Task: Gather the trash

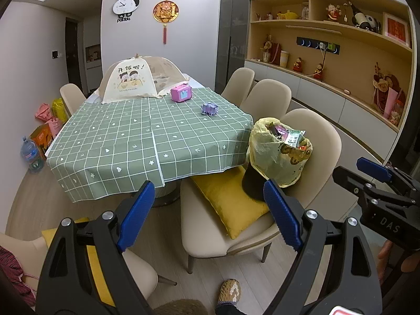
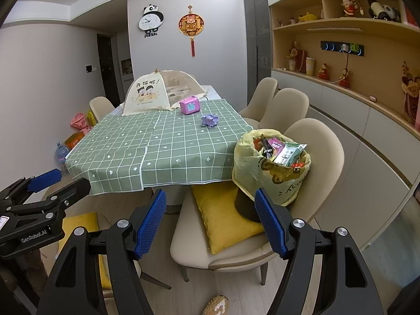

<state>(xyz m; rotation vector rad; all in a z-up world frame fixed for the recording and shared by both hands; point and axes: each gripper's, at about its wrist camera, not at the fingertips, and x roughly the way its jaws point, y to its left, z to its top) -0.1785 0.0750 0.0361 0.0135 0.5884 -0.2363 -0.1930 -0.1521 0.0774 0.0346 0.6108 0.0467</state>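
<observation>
Table: the long table under a green checked cloth [image 2: 162,147] fills my view from ten to one o'clock; the cloth looks thin and slick, hanging in a loose flap at the near edge.
Chair: a smooth, rounded beige chair [image 2: 315,157] sits at one to two o'clock, tucked beside the table corner.
Cushion: a soft yellow square cushion [image 2: 223,223] lies on its seat.
Trash bin: a dark bin lined with a crinkly pale yellow plastic bag [image 2: 270,168] stands on that cushion at one o'clock, stuffed to the brim with wrappers [image 2: 288,152].
Table items: a pink plastic box [image 2: 189,105] and a small lilac toy [image 2: 209,120] sit near twelve o'clock, well apart from the bin; I judge no loose trash is left on the cloth.
Left claw: my left gripper [image 1: 207,215] is spread wide, nothing between its ribbed blue pads.
Right claw: my right gripper [image 2: 210,225] is also wide and empty.
Risk: the bin rests on a soft cushion, so a sideways nudge could tip it.
Risk: the overfilled top could shed wrappers if I squeeze the thin bag.
</observation>
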